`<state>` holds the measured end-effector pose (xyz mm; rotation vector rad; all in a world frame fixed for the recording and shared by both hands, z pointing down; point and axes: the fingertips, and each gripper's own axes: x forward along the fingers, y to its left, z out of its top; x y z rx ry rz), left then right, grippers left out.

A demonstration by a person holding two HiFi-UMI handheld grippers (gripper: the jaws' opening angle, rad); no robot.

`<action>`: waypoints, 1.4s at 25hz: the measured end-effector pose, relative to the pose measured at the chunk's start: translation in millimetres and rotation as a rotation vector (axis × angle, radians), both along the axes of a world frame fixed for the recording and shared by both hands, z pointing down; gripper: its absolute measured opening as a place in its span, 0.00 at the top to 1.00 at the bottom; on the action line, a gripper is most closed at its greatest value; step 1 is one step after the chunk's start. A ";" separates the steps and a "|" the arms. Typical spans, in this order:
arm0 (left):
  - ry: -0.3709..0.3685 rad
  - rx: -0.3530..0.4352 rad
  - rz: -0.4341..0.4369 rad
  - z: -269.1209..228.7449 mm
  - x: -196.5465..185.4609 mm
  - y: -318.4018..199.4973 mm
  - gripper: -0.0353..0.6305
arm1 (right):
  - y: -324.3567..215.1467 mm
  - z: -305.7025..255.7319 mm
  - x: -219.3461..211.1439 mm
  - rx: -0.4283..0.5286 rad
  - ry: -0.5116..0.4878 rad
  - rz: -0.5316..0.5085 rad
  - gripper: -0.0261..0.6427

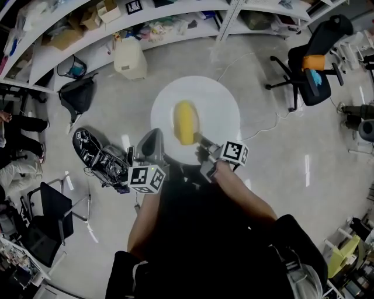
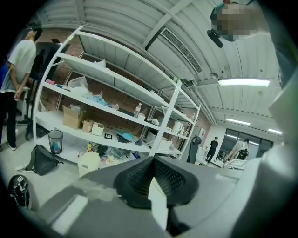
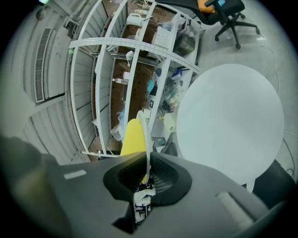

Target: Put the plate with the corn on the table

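Though aloft, one plate (image 1: pixel 204 120), one corn (image 1: pixel 186 121).

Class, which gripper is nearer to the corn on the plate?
Right. The right gripper clamps the plate rim beside the corn; the left gripper clamps the rim farther away.

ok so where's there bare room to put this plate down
The round white table is bare wherever it shows, bordered by open floor, with the office chair off to one side. Crowded: the shelves and the floor around the bag.
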<state>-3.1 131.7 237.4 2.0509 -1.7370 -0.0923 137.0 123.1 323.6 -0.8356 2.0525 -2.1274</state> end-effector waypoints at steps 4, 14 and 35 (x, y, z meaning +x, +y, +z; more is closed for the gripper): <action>0.002 0.004 -0.002 3.2 -17.2 -12.6 0.94 | -8.1 8.5 -12.4 -0.030 0.023 0.001 0.92; 0.008 -0.034 0.045 27.3 -49.6 -57.8 0.94 | -47.8 32.7 -35.6 -0.038 0.064 0.030 0.91; 0.046 -0.071 0.032 120.5 -77.6 -112.9 0.94 | -96.4 110.3 -72.7 0.047 0.028 -0.024 0.91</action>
